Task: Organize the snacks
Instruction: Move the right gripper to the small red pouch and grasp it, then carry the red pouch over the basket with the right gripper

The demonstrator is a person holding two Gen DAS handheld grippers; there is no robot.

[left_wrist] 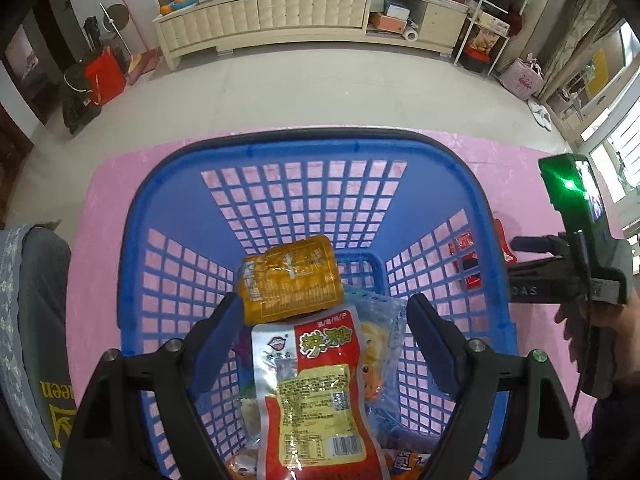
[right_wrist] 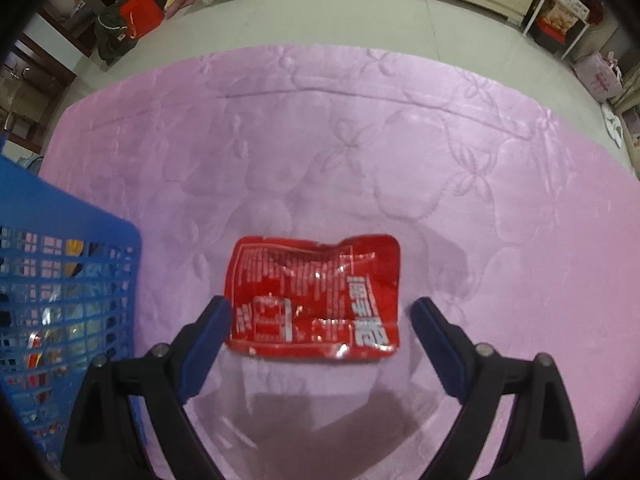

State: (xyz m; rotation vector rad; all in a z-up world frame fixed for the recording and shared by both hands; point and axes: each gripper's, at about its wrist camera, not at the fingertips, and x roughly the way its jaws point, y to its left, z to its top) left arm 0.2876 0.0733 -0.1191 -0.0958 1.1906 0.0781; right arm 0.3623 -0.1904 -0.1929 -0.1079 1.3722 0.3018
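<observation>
Jaws of our right gripper (right_wrist: 320,312) stand wide apart with nothing in them. We see the red snack packet (right_wrist: 314,296) flat on the pink cloth (right_wrist: 360,140), right between them, long side across the gap, beside the blue basket (right_wrist: 68,216). Our left gripper (left_wrist: 326,312) gapes over the basket's snacks.

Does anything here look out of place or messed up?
One thing: a crumpled red packet lies alone on the pink cloth, outside the blue basket where the other snacks are piled. Its top edge is dented. The right gripper is open above it. Nothing looks spilled or torn.
</observation>
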